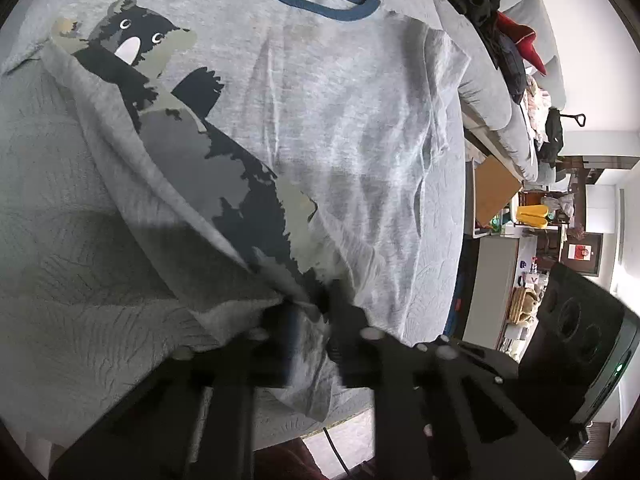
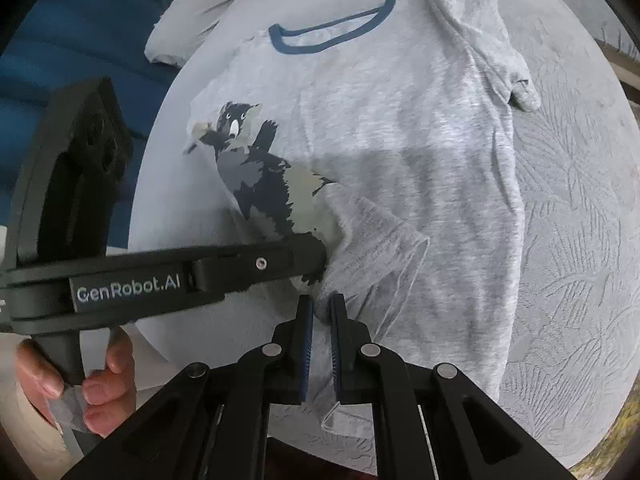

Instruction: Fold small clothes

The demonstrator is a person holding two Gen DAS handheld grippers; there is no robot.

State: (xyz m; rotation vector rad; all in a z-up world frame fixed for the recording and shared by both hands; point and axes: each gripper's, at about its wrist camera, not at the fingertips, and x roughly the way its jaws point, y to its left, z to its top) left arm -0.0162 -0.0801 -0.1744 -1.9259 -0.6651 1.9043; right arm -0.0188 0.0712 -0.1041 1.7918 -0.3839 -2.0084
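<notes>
A small grey T-shirt [image 1: 328, 120] [image 2: 420, 128] with a blue collar [image 1: 320, 4] [image 2: 332, 32] and a dark bear print [image 1: 208, 152] [image 2: 260, 176] lies on a grey quilted bed [image 1: 60, 240] [image 2: 580, 240]. Its left side is lifted and folded inward. My left gripper [image 1: 310, 312] [image 2: 324, 258] is shut on the shirt's bottom hem, near the print. My right gripper [image 2: 321, 312] is shut on the hem just beside it, with cloth bunched between its pads. The right sleeve [image 2: 516, 84] lies flat, pointing away.
A hand [image 2: 92, 376] holds the left gripper's handle at the bed's near edge. Dark and red clothes [image 1: 500, 40] are piled on a grey sofa to the right. A cardboard box [image 1: 492, 188] and cluttered shelves [image 1: 540, 272] stand beyond the bed. A pillow [image 2: 188, 32] lies at the far left.
</notes>
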